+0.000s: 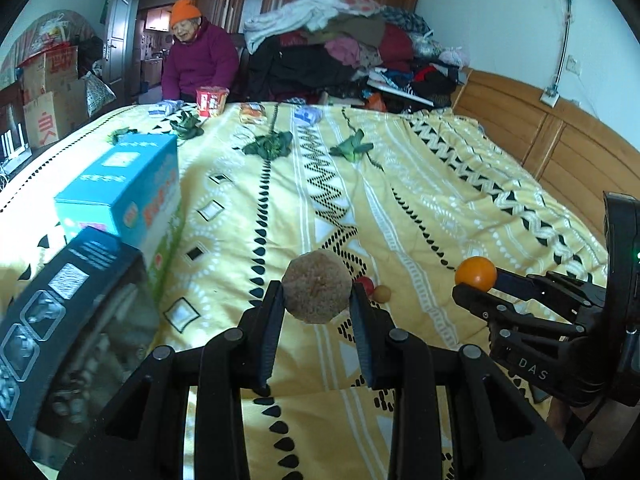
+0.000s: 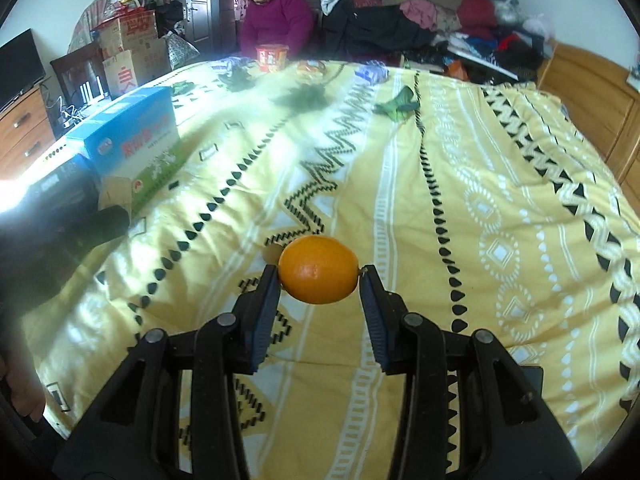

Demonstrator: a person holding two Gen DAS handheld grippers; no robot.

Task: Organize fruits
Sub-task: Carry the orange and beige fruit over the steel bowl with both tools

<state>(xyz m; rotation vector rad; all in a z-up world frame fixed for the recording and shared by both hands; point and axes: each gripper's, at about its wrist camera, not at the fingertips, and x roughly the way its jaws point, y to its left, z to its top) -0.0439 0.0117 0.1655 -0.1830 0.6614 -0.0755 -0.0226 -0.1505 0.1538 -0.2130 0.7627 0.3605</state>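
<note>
The left gripper (image 1: 317,294) is angling downward over the bed, its two black fingers (image 1: 269,320) pressing on either side of a rough brown round fruit (image 1: 316,286) and holding it clear of the yellow patterned bedspread (image 1: 400,208). Just past that fruit, a small red fruit (image 1: 366,283) and a small tan fruit (image 1: 382,293) are lying side by side on the cover.

The right gripper (image 2: 319,276) is also tilting down toward the bedspread (image 2: 480,160), its jaws closing part-way on a smooth orange (image 2: 318,269) that is sitting between the fingertips, pinched at its two ends. In the left wrist view the same right gripper (image 1: 474,284) is reaching in from the right edge with the orange (image 1: 475,273) at its tip, well apart from the brown fruit. Behind the orange, in the right wrist view, a small tan fruit (image 2: 273,252) is peeking out on the cover.

To the left, a blue carton (image 1: 120,196) is standing on the bed with a dark box (image 1: 68,280) just beside it. Farther up, green leafy vegetables (image 1: 268,146) are lying scattered across the cover, near a red snack tub (image 1: 211,100). A person in an orange hat (image 1: 185,12) and purple jacket is sitting at the far edge, beside a heap of clothes (image 1: 352,48).
</note>
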